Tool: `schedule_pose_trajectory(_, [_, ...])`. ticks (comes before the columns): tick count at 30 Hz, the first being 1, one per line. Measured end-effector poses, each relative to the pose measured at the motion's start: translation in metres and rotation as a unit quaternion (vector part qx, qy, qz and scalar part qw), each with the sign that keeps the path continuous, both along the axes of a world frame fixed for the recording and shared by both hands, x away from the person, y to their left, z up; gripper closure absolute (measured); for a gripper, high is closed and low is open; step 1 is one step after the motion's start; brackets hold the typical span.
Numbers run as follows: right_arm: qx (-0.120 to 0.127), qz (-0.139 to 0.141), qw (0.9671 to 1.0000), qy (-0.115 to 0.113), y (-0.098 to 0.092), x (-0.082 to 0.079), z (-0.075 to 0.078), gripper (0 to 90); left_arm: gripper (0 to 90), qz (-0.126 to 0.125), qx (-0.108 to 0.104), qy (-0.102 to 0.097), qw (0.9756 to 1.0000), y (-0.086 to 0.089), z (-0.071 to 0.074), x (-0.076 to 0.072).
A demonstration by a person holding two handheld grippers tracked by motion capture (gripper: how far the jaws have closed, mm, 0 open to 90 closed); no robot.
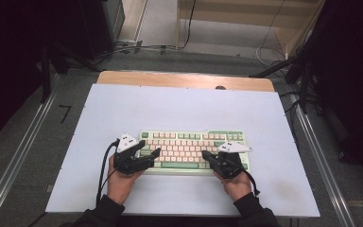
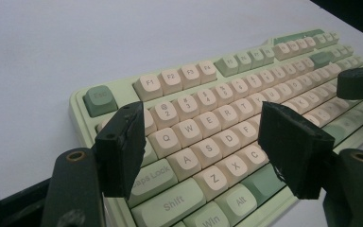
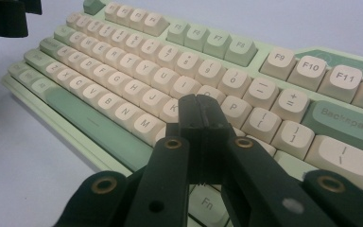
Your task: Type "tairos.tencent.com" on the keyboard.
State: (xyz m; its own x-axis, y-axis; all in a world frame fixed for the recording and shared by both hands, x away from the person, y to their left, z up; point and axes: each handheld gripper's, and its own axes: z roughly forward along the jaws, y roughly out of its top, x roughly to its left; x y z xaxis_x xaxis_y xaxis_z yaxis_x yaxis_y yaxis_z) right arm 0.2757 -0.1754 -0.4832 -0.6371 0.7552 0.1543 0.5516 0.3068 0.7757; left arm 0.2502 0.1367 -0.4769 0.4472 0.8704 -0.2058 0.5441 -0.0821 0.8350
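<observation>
I have the keyboard point(image 1: 194, 151) sitting toward my side of the white mat point(image 1: 179, 101), centred, long side square to the near edge. My right gripper point(image 3: 199, 109) has its jaws pressed together with nothing between them, so it works as a single blunt tip; it hangs over the right half of the keyboard, tip above the keys around L and P, not clearly touching any. My left gripper point(image 2: 203, 142) stands wide apart, holding nothing, straddling the left letter block with the Q to C keys showing between the two pads. I judge the step as key pressing with the closed right tip: come down straight on one cap centre, since a skewed approach would probably catch a neighbour, the caps being tightly packed. I'd keep the left jaws lifted off the caps, or use one pad to steady the keyboard's left end if it slides. Room: behind the keyboard the mat is bare up to the wooden table edge point(image 1: 184, 79), and both sides of the keyboard have free mat. In front of the keyboard my hands take up the near strip, little margin there. The two grippers stay well apart across the keyboard, no clash risk unless both head for the middle keys.
</observation>
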Motion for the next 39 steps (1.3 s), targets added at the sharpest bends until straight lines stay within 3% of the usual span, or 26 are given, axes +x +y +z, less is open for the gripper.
schedule_pose_trajectory(13, [-0.004, -0.001, 1.0000, 0.005, 0.0007, 0.0008, -0.0025, 87.5, 34.0, 0.007, -0.007, 0.001, 1.0000, 0.0040, -0.0013, -0.0020])
schedule_pose_trajectory(39, [-0.019, 0.004, 0.9997, 0.011, 0.0035, 0.0003, -0.0083, 87.5, 34.5, 0.000, -0.001, 0.004, 1.0000, 0.0022, -0.0032, -0.0021])
